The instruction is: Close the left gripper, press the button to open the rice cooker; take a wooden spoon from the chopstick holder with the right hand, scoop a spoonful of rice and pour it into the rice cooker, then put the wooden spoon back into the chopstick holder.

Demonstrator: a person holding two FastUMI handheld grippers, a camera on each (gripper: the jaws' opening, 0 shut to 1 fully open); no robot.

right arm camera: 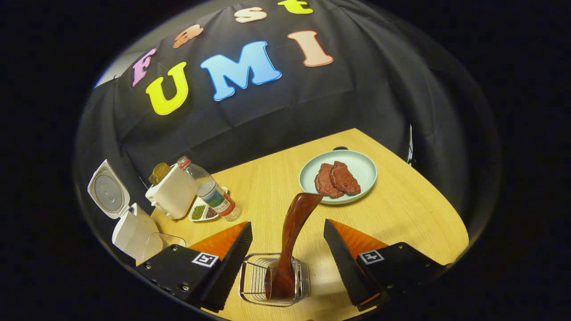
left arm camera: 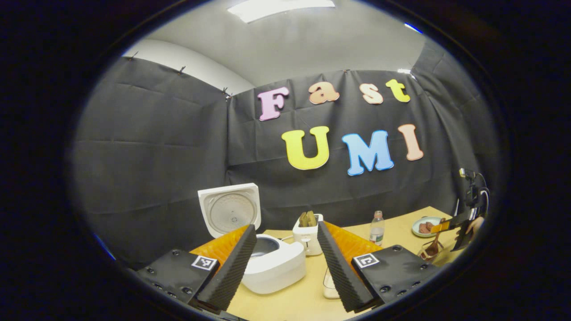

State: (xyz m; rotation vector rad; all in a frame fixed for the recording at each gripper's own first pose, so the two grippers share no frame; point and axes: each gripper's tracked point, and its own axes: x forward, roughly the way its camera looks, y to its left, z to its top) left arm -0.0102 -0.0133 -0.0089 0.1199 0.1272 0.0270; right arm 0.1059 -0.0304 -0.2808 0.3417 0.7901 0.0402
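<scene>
Right gripper (right arm camera: 285, 263) hangs released above the chopstick holder (right arm camera: 273, 281), its fingers apart either side of the wooden spoon (right arm camera: 294, 232) standing inside. Left gripper (left arm camera: 285, 263), also released, faces the open rice cooker (left arm camera: 272, 263).

White rice cooker (left arm camera: 274, 265), red-brown wooden spoon (right arm camera: 292, 232)

This is a pretend kitchen set up inside a booth. Black cloth hangs as walls behind a wooden table (right arm camera: 276, 187). Kitchen things sit on the table. A white rice cooker (left arm camera: 272, 263) stands with its lid up. Just beside it is a white toaster (left arm camera: 308, 236) with bread inside. Near the toaster stands a water bottle (left arm camera: 377, 228). Farther from the rice cooker, a plate (right arm camera: 363, 167) holds meat.
</scene>
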